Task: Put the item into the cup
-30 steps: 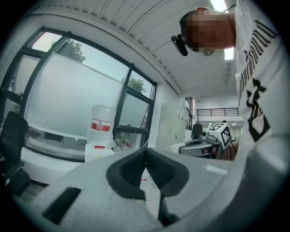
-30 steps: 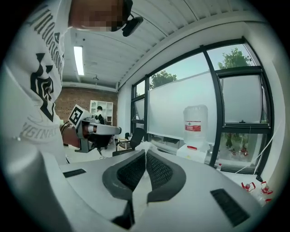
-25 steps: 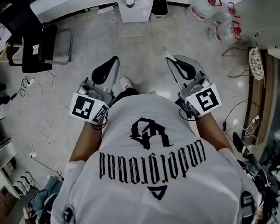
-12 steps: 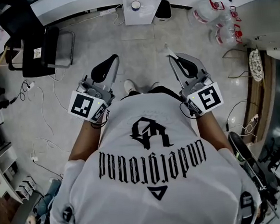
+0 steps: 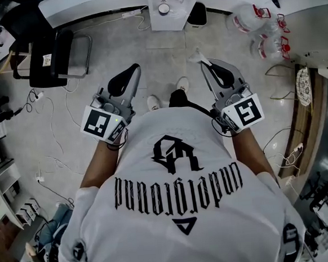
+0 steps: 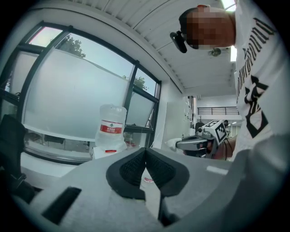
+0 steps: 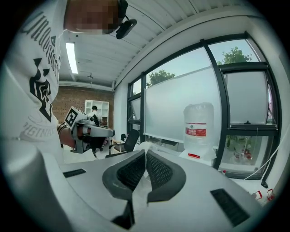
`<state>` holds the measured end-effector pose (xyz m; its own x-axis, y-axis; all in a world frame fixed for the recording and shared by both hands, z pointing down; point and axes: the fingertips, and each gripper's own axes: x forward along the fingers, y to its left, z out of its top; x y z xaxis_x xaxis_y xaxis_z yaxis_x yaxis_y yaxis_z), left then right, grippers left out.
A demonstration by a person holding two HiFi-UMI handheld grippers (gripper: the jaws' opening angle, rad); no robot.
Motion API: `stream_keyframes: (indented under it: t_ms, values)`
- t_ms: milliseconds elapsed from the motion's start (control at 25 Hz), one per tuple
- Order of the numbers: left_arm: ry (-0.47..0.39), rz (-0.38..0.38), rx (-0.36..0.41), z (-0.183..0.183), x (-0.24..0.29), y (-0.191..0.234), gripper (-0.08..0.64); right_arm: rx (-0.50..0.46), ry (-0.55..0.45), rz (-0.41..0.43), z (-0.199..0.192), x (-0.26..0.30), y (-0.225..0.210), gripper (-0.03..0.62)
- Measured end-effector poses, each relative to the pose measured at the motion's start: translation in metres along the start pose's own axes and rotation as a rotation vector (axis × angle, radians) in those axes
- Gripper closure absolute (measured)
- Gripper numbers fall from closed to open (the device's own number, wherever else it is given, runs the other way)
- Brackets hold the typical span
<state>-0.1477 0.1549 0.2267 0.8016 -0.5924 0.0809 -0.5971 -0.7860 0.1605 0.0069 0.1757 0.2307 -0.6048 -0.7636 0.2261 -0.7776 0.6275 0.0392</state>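
The right gripper [image 5: 200, 63] clenches a crumpled white translucent scrap [image 7: 144, 148] poking past its jaws, the left gripper [image 5: 135, 68] is shut empty, and the small round cup [image 5: 164, 9], far ahead of both, calls for a firm carry until it is directly below.

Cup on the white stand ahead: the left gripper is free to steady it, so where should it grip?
Its side wall, from the left, probably. The cup stands upright, round mouth up, so jaws across the wall leave the mouth clear for the white item in the right gripper. The left gripper is shut and must open first.
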Motion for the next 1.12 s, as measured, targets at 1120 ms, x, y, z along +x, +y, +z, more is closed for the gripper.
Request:
stream_keyframes:
  t_ms: [1120]
  values:
    - [0.011, 0.136, 0.004, 0.018, 0.158, 0.003, 0.545, 0.024, -0.042, 0.095, -0.008, 0.01, -0.179, 0.577]
